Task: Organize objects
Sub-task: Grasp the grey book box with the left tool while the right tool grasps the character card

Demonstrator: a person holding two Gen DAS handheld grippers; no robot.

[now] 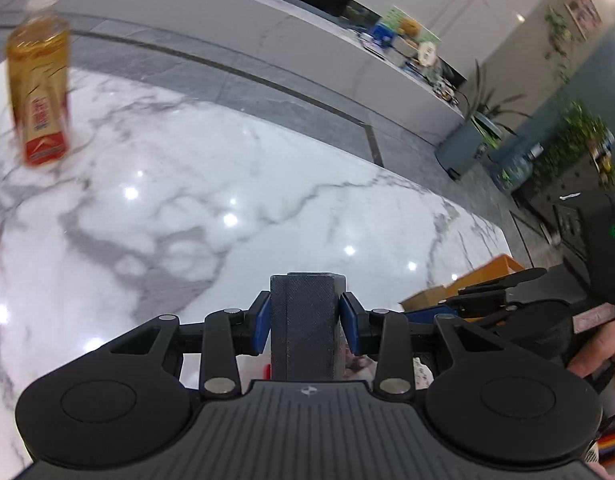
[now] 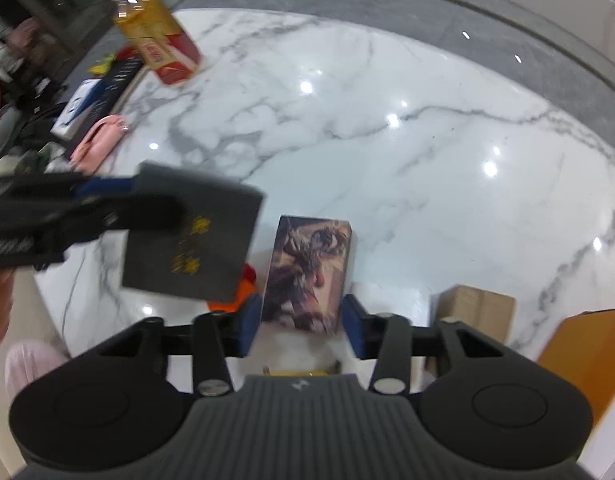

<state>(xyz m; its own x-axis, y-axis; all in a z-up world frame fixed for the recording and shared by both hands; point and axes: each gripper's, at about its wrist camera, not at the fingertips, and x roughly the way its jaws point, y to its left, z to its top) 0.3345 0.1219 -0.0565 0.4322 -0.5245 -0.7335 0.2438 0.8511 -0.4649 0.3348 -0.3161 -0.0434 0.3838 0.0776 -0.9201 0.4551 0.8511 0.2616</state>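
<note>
**Both grippers hold a box above the marble table**

The left gripper (image 1: 305, 322) is closed on a dark grey textured box (image 1: 303, 320): its blue pads (image 1: 262, 328) press the box's two sides, and the box stands upright between them, its top rising past the fingertips. In the right wrist view the same box (image 2: 191, 236) hangs above the near left part of the marble table (image 2: 387, 152), gold lettering on its face, gripped from the left.

The right gripper (image 2: 301, 316) has its blue pads (image 2: 249, 326) at either side of a box printed with a brown illustration (image 2: 309, 274), the box pointing straight ahead between the fingers. The pads sit against or just beside its sides; whether the box rests on the table I cannot tell.

An orange item (image 2: 243, 292) shows between the two boxes, partly hidden. To the right of the right gripper, a small cardboard box (image 2: 475, 312) sits near the table's front edge. A bottle of amber drink with a white cap (image 1: 39, 84) stands at the far left corner. Beside it along the left edge lie a dark book (image 2: 119, 76) and a pink item (image 2: 99, 140).
</note>
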